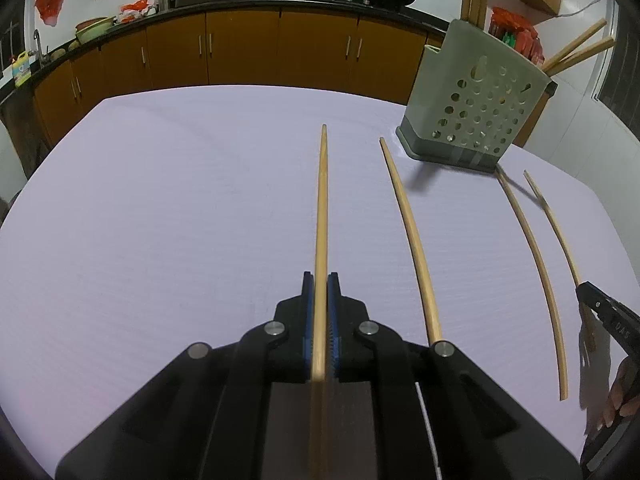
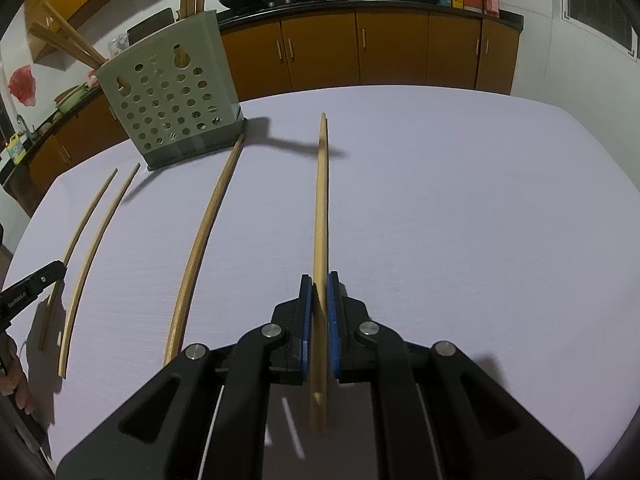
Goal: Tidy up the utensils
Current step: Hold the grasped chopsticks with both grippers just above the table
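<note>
Chopsticks are what I am clamping on both sides: my left gripper (image 1: 321, 280) is pinching one chopstick (image 1: 321, 216) lengthwise, my right gripper (image 2: 319, 282) is pinching another (image 2: 320, 208). Two loose chopsticks (image 1: 412, 236) (image 1: 536, 264) are lying between them on the table (image 1: 160, 200), and the perforated holder (image 1: 476, 108) is standing toward the far edge.

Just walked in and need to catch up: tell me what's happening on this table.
A person is sorting chopsticks with two handheld grippers. The left gripper has its jaws shut on one chopstick; the right gripper is shut on another chopstick. Two loose chopsticks lie between them on the white table. The perforated utensil holder stands at the far side with several chopsticks already inside.
</note>
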